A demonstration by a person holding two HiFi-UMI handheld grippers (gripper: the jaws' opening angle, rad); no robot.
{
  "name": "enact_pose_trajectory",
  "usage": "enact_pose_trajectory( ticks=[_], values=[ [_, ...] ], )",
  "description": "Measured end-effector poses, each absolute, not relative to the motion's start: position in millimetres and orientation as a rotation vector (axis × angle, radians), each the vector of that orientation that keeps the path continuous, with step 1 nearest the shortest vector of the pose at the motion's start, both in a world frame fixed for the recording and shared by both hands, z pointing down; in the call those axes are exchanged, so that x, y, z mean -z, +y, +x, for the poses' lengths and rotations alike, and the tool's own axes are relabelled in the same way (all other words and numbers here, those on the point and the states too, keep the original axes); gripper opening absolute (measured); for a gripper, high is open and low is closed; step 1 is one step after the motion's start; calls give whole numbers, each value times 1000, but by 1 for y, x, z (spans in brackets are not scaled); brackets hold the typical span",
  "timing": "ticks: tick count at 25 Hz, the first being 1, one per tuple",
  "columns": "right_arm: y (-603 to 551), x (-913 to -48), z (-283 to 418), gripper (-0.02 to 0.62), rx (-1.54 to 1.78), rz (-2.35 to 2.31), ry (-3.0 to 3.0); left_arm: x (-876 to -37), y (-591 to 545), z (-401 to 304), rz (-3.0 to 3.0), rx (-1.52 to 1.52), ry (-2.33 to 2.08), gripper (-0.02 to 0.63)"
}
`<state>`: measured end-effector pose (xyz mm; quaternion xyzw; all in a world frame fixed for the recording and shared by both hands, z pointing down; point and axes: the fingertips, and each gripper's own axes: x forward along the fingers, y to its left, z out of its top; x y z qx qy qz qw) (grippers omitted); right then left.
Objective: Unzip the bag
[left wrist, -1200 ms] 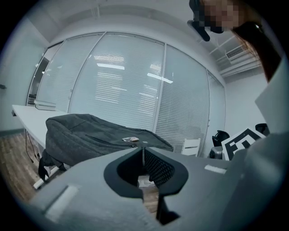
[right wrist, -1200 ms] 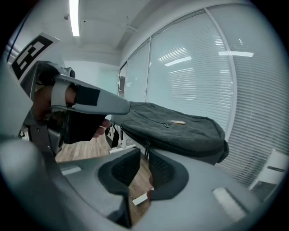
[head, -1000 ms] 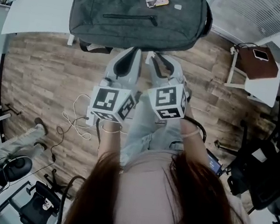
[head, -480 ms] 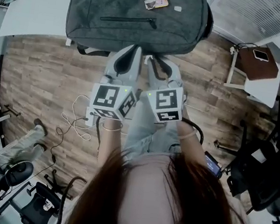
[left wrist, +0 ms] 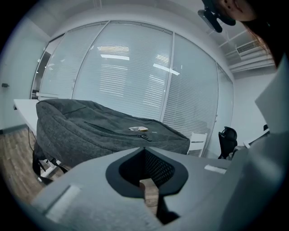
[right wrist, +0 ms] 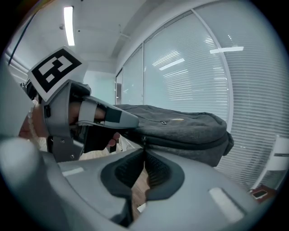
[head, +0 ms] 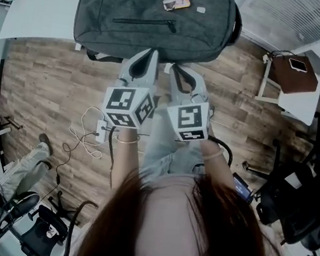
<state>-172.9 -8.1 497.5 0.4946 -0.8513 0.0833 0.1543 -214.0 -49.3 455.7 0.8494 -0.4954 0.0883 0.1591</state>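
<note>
A grey backpack (head: 158, 17) lies flat on a white table (head: 41, 7), its front-pocket zipper (head: 144, 21) closed and a small tag (head: 176, 2) on top. My left gripper (head: 153, 52) is shut and empty, its tip at the bag's near edge. My right gripper (head: 175, 68) is beside it, also shut, just short of that edge. In the right gripper view the bag (right wrist: 185, 128) fills the middle. A small zipper pull (right wrist: 144, 138) on its side seam sits right above my right gripper (right wrist: 144, 151). Whether they touch I cannot tell. The left gripper view shows the bag (left wrist: 86, 131) ahead of my left gripper (left wrist: 145, 151).
A small white side table (head: 297, 96) with a brown pad and a phone stands at the right, with dark office chairs (head: 298, 197) beyond it. Cables (head: 88, 135) lie on the wood floor at the left. A seated person's legs (head: 25, 162) and another chair are at the lower left.
Both grippers have moved a little forward toward the bag's near edge, the left one reaching it. The bag stays zipped.
</note>
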Motion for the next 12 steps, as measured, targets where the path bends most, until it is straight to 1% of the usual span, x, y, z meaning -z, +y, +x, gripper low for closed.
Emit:
enact_pose_trajectory(
  ticks=[12],
  values=[
    [0,-502,-162,9,-198,1374,-2392,-466,-51,-213,2377,-323,-1497,8]
  ],
)
